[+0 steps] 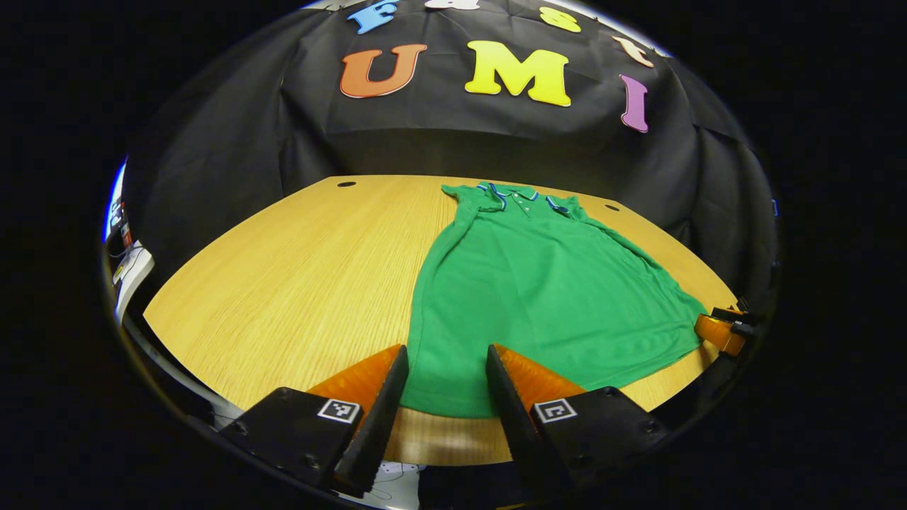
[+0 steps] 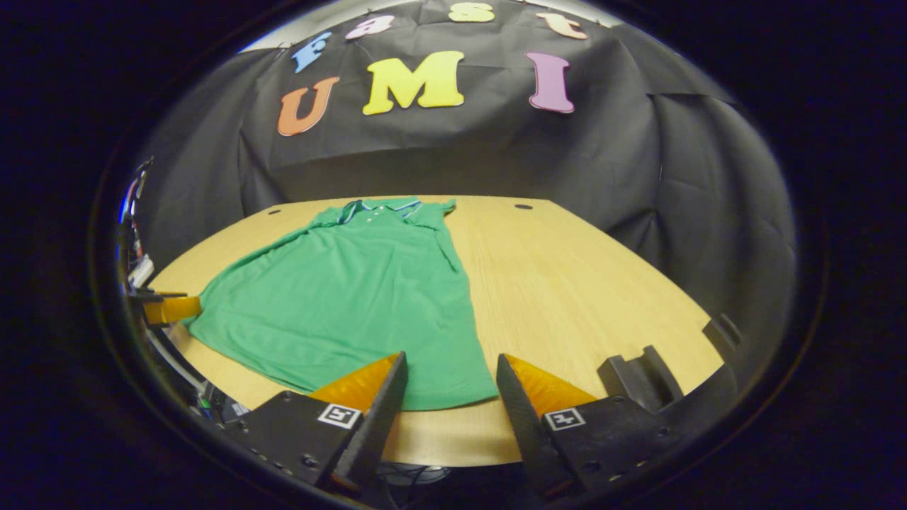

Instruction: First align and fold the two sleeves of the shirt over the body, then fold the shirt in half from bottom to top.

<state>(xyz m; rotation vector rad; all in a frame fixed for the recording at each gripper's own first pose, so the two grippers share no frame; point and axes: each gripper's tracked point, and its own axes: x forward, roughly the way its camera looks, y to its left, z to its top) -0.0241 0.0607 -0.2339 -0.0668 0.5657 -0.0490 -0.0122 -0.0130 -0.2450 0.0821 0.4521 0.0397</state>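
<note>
Lying flat at frame centre on the pale wooden tabletop (image 1: 283, 283), the green knitted polo shirt (image 1: 538, 283) shows both sleeves already folded inward; the bottom-to-top fold remains. Left gripper (image 1: 445, 375) and right gripper (image 2: 451, 382): jaws apart, empty, at the hem corners.

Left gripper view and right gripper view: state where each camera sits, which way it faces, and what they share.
Left gripper view: rides the left claw, above the shirt hem's left corner, facing the collar and back wall; its own open fingers show, with the other claw at far right.
Right gripper view: rides the right claw, above the hem's right corner, facing likewise; its own open fingers show, with the other claw at far left.
Shared: shirt, wooden table, wall.
</note>
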